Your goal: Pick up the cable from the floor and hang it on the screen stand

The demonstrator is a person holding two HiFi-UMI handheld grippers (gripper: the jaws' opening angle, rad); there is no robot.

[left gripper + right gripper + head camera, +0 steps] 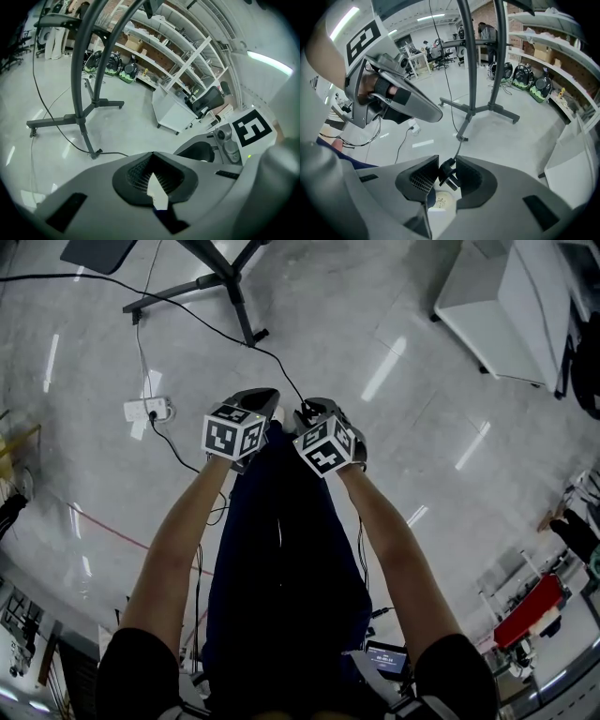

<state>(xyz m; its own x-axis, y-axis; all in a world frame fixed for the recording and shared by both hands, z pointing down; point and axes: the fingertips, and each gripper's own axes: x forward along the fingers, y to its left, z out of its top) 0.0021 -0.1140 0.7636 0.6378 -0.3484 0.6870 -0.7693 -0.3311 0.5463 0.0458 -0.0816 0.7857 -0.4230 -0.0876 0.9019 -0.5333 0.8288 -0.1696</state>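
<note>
Finding: the cable [448, 172] is held by its black plug end only, pinched between the jaws of the right gripper [446, 171]. The plug sits skewed between the pads, with much of its body standing proud of them. In the head view the rest of the cable [281, 367] runs away from the right gripper [314, 411], lies along the floor to the foot of the screen stand [225, 282], then passes on toward the far left of the floor.

The left gripper [152, 177] has its jaws pressed together with nothing between them. It stands just beside the right one and bears none of the cable.

Risks, as judged:
- Slip. The hold is a short bite on a tilted plug. Any pull along the cable could twist it out of the pads.
- Snag. The cable lies against the stand's foot [462, 138]. Whether it passes under or merely beside cannot be told. If caught there, lifting would load the plug or drag the stand.
- Unsupported slack. One holding point leaves a long run to trail on the floor, where it may foul the stand's legs.
- A power strip [147, 410] and its own lead lie nearby on the floor and could be confused or tangled with the cable.
</note>
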